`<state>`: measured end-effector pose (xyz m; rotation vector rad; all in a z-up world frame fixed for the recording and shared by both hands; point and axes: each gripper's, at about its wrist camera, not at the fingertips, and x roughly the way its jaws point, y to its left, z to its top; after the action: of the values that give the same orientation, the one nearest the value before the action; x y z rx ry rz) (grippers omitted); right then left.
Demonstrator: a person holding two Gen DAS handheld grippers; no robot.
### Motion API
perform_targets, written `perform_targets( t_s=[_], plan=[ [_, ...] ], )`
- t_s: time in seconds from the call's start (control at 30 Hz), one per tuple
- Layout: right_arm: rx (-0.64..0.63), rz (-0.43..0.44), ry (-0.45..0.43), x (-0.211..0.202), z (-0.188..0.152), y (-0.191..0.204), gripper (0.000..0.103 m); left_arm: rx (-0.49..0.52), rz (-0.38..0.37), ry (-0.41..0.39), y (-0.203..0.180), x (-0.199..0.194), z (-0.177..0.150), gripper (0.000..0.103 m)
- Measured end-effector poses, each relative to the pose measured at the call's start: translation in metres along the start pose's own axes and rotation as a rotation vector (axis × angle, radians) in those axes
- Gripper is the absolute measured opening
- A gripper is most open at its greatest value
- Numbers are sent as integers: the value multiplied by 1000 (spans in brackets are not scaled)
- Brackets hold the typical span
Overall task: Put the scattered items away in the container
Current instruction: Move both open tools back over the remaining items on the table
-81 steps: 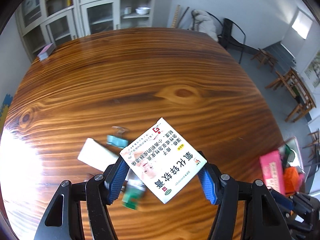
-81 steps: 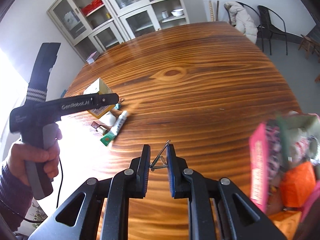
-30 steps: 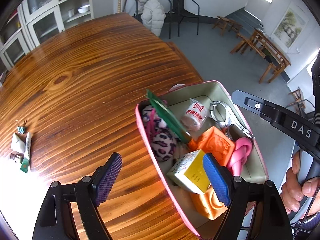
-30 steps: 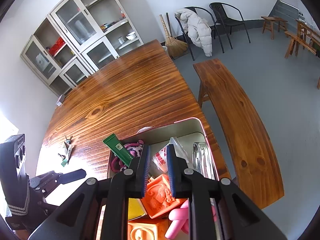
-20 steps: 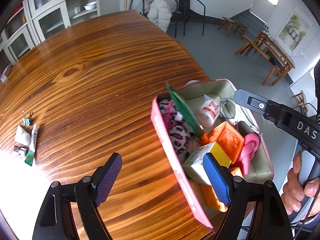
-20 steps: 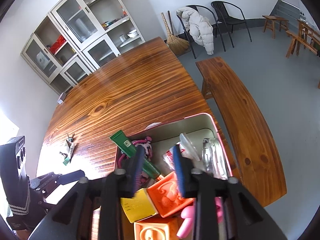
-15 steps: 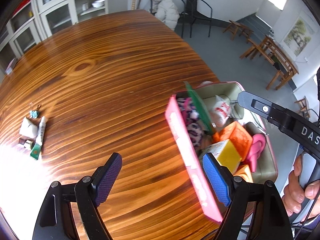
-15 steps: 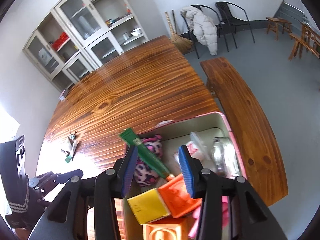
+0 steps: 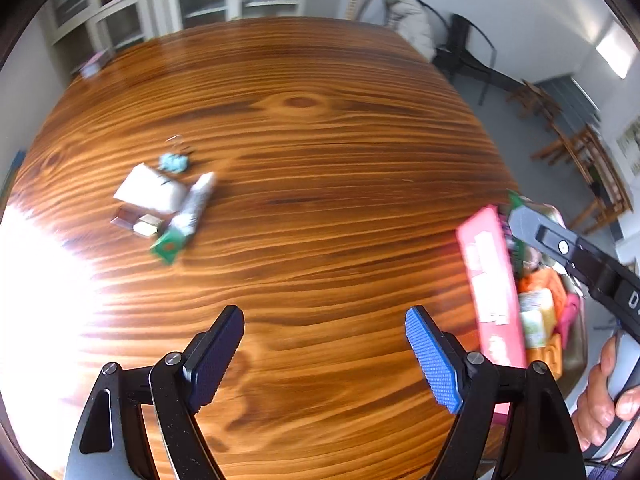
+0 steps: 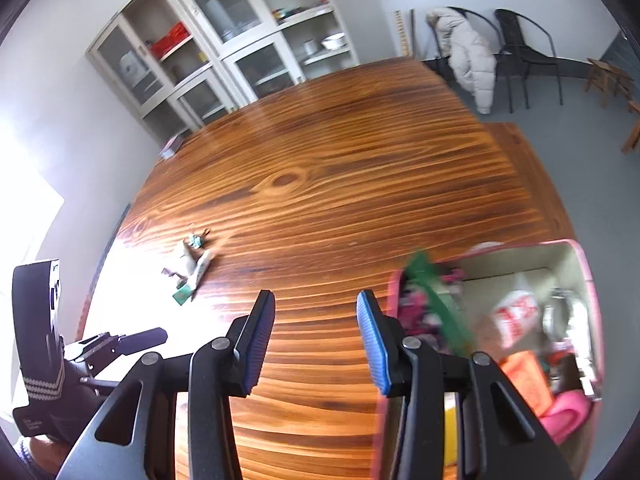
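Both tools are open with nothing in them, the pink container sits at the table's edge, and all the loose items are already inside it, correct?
Not quite: some items are still out. The left wrist view shows a white packet, a tube and small clips lying on the table, far from the pink container. The left tool and right tool are open with nothing in them.

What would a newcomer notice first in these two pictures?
Probably the glossy striped wooden table, which fills both views. Next, the pink-rimmed container at its right edge, crammed with colourful items, and the small cluster of leftover items lying far to the left. Both tools, left and right, hang open and empty.
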<state>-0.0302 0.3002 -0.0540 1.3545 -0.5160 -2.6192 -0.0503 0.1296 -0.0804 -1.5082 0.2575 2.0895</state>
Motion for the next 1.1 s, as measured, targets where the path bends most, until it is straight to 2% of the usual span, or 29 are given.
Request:
perform_targets(
  t_s=[0.33, 0.43, 0.67, 0.77, 0.93, 1.1],
  plan=[
    [-51, 44, 79, 47, -9, 64, 47, -179, 74, 10, 106, 3, -1, 85],
    [-51, 41, 92, 56, -11, 76, 47, -202, 87, 2, 133, 8, 5, 85],
    [-18, 4, 117, 72, -18, 91, 47, -117, 113, -17, 167, 30, 32, 85],
    [8, -24, 123, 77, -21, 93, 47, -91, 93, 2, 177, 43, 43, 85],
    [60, -65, 127, 84, -24, 93, 47, -34, 45, 21, 174, 57, 53, 85],
    [89, -90, 129, 89, -27, 96, 47, 55, 50, 21, 163, 68, 60, 85]
  ],
)
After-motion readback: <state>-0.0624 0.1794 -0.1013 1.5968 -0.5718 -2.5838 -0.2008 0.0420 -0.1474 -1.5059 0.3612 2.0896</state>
